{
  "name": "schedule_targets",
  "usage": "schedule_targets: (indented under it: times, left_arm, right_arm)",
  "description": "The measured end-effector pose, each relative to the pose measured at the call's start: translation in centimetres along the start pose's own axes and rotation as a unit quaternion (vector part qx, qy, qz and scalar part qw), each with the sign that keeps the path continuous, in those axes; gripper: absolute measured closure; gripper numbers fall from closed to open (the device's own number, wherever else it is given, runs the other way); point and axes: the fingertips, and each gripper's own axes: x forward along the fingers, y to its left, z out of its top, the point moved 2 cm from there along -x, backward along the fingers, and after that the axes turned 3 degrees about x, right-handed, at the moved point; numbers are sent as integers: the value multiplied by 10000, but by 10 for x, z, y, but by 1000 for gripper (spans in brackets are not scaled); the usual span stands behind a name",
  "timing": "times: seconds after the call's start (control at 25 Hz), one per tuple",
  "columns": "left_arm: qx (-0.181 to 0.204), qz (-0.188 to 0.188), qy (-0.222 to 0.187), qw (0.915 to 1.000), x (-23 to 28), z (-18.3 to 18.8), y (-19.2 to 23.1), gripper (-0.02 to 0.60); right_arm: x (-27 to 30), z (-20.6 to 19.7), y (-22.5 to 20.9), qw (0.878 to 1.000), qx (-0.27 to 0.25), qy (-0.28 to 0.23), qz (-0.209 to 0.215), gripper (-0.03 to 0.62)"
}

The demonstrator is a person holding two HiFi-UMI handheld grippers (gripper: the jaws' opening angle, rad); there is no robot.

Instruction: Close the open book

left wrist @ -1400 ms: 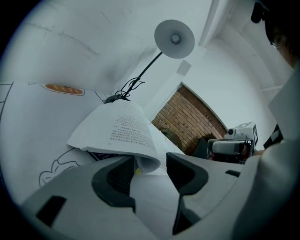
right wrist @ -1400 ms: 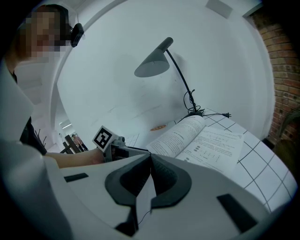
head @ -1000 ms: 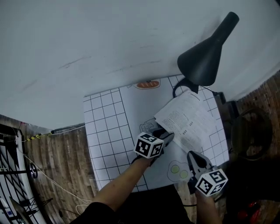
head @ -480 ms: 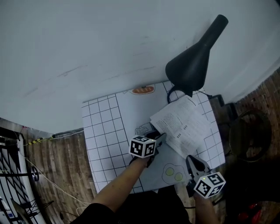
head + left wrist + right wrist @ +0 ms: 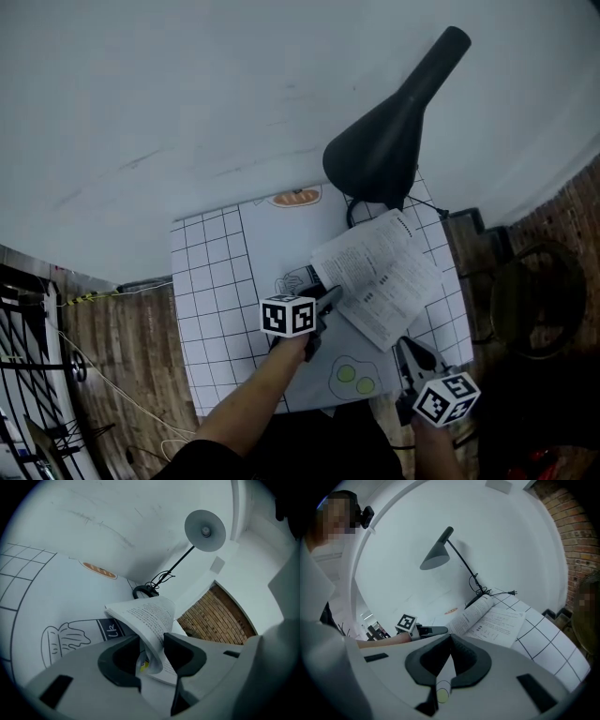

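The open book (image 5: 380,272) lies on the right part of the white grid mat (image 5: 211,281), its printed pages facing up. My left gripper (image 5: 328,298) is at the book's left edge. In the left gripper view a bent sheaf of pages (image 5: 150,620) stands between the jaws of the left gripper (image 5: 152,656) and leans toward the right one, with a gap on the left side. Those jaws have just been opening and are open. My right gripper (image 5: 405,345) hovers at the mat's near right corner, apart from the book (image 5: 497,620). The right gripper (image 5: 450,639) is shut, fingertips together on nothing.
A black desk lamp (image 5: 389,141) leans over the mat's far right corner, with its base and cable (image 5: 361,211) just behind the book. A fried-egg drawing (image 5: 349,375) lies between the grippers. Wooden floor and a dark chair (image 5: 525,300) lie right of the mat.
The left gripper has rolled a little at the book's left edge, and the pages there curl up higher. The right gripper has shifted slightly at the mat's near right corner.
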Motion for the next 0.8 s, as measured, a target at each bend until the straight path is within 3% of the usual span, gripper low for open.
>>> schedule_targets:
  times: [0.44, 0.68, 0.8]
  left_arm:
    - [238, 54, 38, 9997, 5, -7, -29, 480]
    - [556, 32, 264, 9981, 7, -16, -43, 480]
    - [889, 93, 331, 9954, 5, -15, -49, 480]
  right_arm:
    - [-15, 11, -10, 9999, -74, -37, 143, 591]
    - [-24, 13, -10, 9998, -68, -117, 125, 591]
    - [-28, 12, -11, 9998, -39, -168, 102, 591]
